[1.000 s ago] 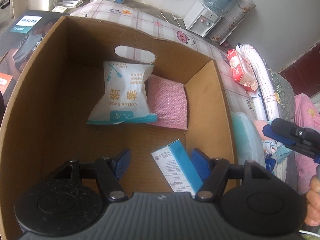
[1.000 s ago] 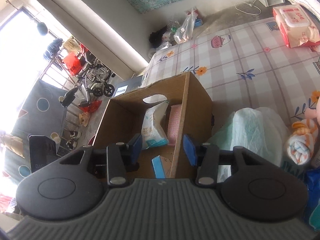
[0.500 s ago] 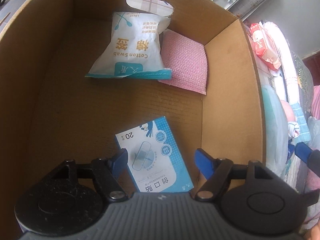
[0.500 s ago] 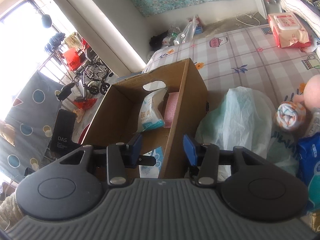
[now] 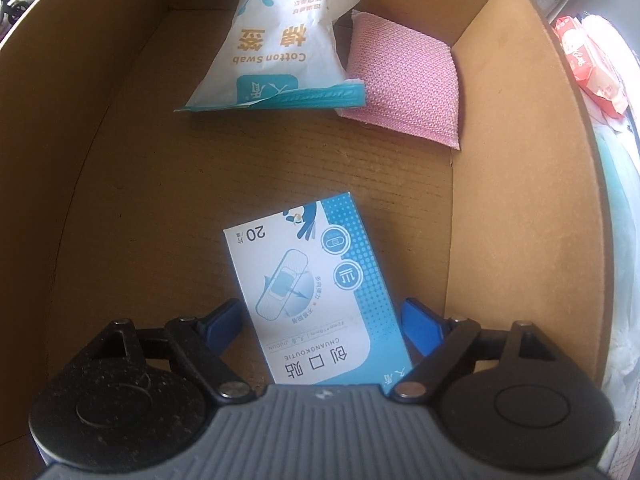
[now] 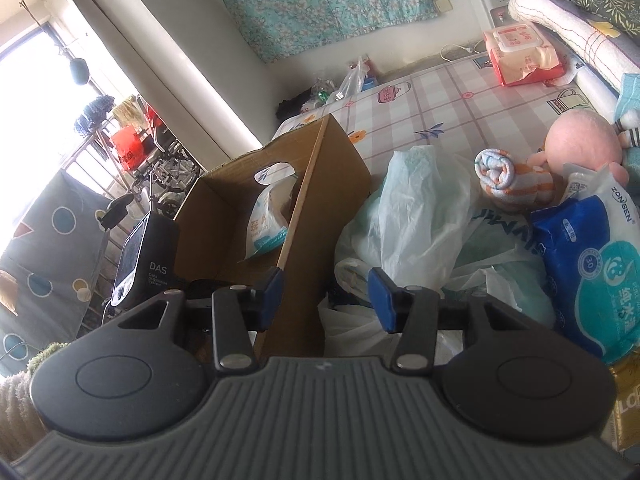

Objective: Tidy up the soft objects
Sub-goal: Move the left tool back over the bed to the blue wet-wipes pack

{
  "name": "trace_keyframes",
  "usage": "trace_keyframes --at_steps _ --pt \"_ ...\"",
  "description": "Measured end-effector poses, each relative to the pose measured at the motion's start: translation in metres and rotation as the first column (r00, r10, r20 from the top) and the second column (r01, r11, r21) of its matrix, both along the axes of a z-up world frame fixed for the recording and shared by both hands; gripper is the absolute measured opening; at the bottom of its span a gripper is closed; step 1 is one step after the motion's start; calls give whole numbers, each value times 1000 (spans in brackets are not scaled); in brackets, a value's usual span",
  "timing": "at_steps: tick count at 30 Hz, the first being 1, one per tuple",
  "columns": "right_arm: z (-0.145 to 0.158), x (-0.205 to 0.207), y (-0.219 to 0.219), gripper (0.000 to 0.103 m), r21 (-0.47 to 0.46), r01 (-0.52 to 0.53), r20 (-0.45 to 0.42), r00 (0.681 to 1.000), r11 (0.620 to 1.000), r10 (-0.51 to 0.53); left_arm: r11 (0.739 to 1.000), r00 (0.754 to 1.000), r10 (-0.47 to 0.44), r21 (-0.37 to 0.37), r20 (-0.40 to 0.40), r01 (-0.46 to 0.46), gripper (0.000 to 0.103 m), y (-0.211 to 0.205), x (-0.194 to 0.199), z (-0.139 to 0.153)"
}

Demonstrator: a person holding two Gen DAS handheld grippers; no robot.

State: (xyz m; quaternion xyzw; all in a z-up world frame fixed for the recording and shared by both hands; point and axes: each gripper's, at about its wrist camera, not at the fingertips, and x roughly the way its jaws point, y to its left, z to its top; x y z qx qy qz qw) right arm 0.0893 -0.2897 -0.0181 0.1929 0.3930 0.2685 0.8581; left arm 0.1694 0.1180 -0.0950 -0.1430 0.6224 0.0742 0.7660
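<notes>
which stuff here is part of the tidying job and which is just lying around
Part of the job:
cardboard box
bandage box
cotton swab bag
pink cloth
rolled towel
tissue pack
pink plush toy

Lying about:
wall hanging
DAS device

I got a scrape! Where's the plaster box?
Left wrist view: the plaster box lies flat on the cardboard box floor, near its right wall, between the left hand-held gripper's open fingers.

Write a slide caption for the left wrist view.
Left gripper, jaws just opened, straddles a blue-and-white bandage box lying on the brown cardboard box's floor.
</notes>
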Motion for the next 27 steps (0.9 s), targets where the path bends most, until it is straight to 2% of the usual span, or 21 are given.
trace_keyframes --at_steps 2,5,9,12,14,21,24,27 --pt "-2 -4 -10 47 7 13 1 1000 1000 -13 1000 1000 22 13 8 -22 82 -1 0 1" --pt "-9 -9 -24 47 13 43 -10 999 999 -43 1000 999 9 15 45 -9 80 -3 -1 2" --pt "-17 -14 -37 47 20 72 -33 997 997 -71 1000 998 -5 -17 66 6 80 4 -10 5" --pt "-20 -16 -40 47 15 78 -34 996 997 -77 999 996 -7 -35 86 10 80 16 -14 15" --pt "-21 -16 -40 47 15 78 -35 996 997 -78 1000 993 -20 -19 114 22 80 28 -17 29" --pt "-27 -7 -30 47 10 72 -60 996 997 -71 987 978 -75 154 194 46 80 63 4 70" --pt "-31 -2 -24 47 2 72 -75 995 997 -72 958 965 -144 276 217 80 80 72 27 78" --pt "-33 3 -23 47 0 81 -88 993 997 -80 903 943 -226 416 244 109 81 72 57 82"
